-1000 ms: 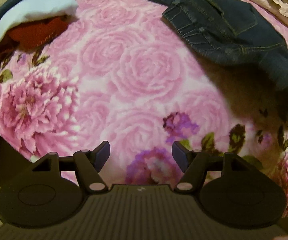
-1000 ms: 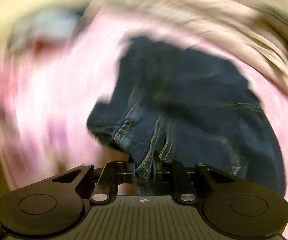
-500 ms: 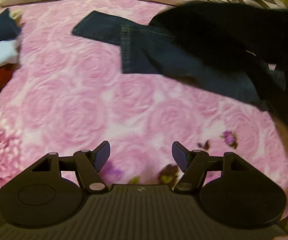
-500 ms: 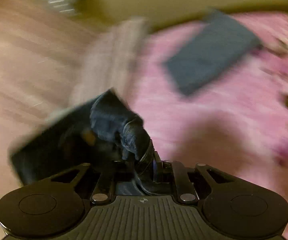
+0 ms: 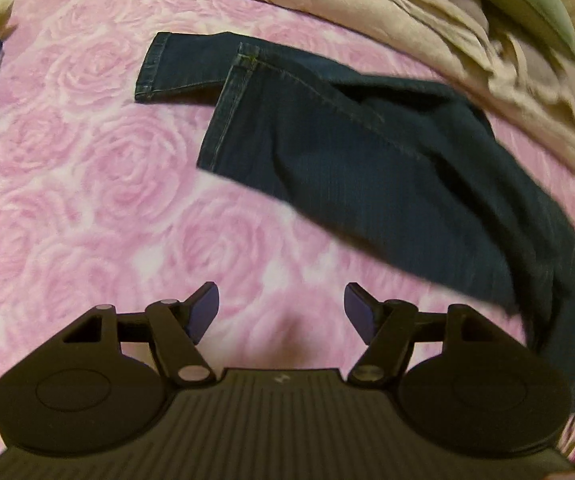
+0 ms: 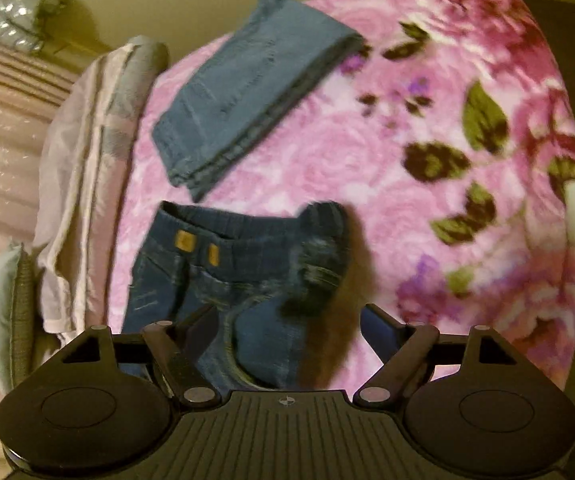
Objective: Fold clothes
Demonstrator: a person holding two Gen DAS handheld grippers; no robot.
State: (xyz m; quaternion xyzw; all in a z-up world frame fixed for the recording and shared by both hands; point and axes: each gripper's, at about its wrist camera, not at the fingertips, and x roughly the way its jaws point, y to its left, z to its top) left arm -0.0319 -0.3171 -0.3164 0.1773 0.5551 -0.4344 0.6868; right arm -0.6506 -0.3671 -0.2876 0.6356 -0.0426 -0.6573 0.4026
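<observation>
Pink rose blanket (image 5: 87, 184) holds your dark jeans (image 5: 367, 168); both hand-held grippers (image 5: 281, 312) (image 6: 287, 328) gape wide, holding nothing. Crooked legs could fold lumpy.

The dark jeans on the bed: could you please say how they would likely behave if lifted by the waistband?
The dark jeans would probably hang floppy, since their legs lie creased. Denim likely feels heavy but unslippery.
</observation>
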